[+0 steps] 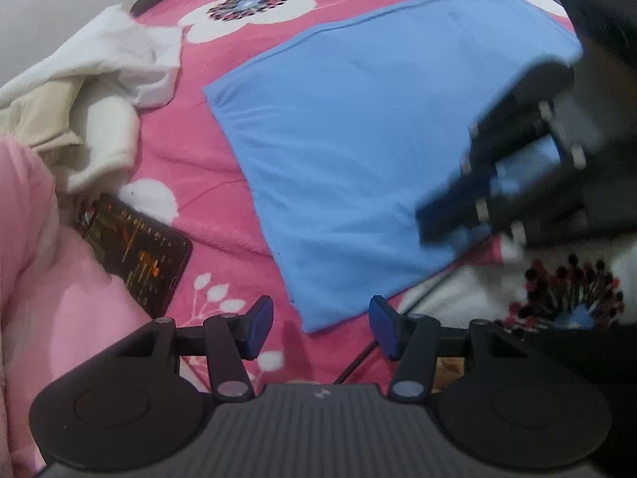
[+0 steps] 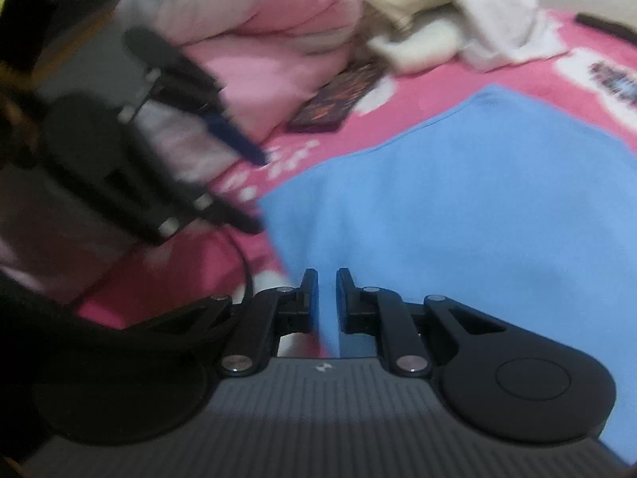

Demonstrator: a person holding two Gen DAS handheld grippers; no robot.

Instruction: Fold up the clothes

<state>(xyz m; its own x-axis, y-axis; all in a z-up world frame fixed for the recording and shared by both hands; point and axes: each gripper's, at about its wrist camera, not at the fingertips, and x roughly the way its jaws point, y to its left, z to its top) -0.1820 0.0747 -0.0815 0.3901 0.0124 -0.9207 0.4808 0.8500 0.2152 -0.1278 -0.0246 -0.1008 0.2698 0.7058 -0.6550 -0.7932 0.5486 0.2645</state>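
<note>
A smooth blue cloth [image 1: 358, 151], folded rectangular, lies on the fleecy pink floral blanket [image 1: 207, 183]. The right gripper [image 2: 327, 279] pinches its edge with jaws nearly closed; the left gripper [image 1: 321, 324] hangs beside it, jaws apart and empty. Only the left view shows the phone [image 1: 135, 247] sharply.

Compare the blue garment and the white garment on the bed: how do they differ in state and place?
The blue garment lies spread flat with straight edges; the white garment sits crumpled in a heap. The blue garment is alone in the middle of the pink flowered blanket; the white garment lies against a beige cloth near the blanket's edge. The right hand-held gripper has blue cloth between its nearly closed jaws; nothing touches the white garment. Both rest on the same blanket.
</note>
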